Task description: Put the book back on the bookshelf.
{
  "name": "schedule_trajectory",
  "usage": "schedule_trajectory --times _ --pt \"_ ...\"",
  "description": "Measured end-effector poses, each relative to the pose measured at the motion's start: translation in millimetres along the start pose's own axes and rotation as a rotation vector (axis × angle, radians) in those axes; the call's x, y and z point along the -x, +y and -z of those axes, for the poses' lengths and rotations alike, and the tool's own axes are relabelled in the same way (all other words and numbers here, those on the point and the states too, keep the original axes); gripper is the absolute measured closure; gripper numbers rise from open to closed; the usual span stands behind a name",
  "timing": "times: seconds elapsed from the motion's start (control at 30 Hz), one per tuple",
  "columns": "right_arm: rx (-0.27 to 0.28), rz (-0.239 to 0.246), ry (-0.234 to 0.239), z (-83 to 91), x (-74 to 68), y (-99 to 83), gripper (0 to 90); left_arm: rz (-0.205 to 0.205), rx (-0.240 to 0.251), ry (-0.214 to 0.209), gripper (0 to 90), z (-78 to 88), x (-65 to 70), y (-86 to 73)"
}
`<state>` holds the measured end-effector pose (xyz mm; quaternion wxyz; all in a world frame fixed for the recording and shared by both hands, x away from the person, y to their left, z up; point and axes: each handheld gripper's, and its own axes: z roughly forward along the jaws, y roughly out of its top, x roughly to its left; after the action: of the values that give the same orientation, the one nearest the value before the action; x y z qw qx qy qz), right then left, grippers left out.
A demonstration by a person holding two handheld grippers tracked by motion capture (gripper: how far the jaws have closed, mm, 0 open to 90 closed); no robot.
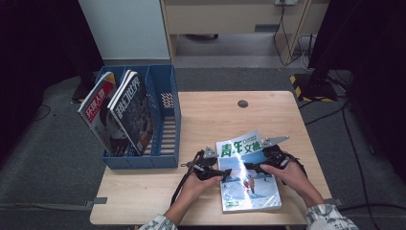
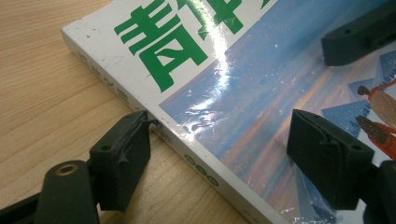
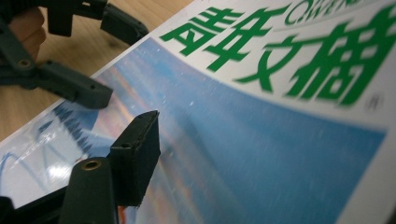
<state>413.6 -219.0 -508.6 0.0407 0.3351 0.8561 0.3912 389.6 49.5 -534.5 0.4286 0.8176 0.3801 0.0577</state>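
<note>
magazine (image 1: 249, 184) spine sits between my left gripper's (image 1: 221, 173) spread jaws | my right gripper (image 1: 250, 167) lifts its cover, grip unclear | green title 青年文摘

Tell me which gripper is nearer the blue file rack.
Left. The left gripper sits at the magazine's spine edge, on the blue file rack's side; the right gripper works from the magazine's far edge.

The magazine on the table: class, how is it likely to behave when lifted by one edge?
The magazine looks thin and soft-covered, so it would probably sag. Its glossy cover reflects glare, so it may slip in a gripper. Its square glued spine probably stiffens that edge.
</note>
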Motion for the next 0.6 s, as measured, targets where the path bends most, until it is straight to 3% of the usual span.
schedule_trajectory --times 0.2,0.33,0.47,0.6 --pt "-0.025 -0.006 -0.005 8.9 -10.5 -12.4 40.1 0.0 0.002 0.0 20.8 0.0 0.0 -0.3" --pt "-0.027 -0.017 -0.014 5.0 -9.0 -9.0 42.2 0.003 0.003 0.004 20.7 -0.1 0.4 -0.2" --pt "-0.031 -0.018 -0.056 -2.6 -7.2 -1.8 52.8 0.006 0.009 0.008 20.5 -0.9 0.3 -0.1" --pt "-0.004 -0.025 -0.077 0.7 -8.5 0.7 65.9 0.007 0.01 0.011 20.5 -1.0 0.2 -0.1"
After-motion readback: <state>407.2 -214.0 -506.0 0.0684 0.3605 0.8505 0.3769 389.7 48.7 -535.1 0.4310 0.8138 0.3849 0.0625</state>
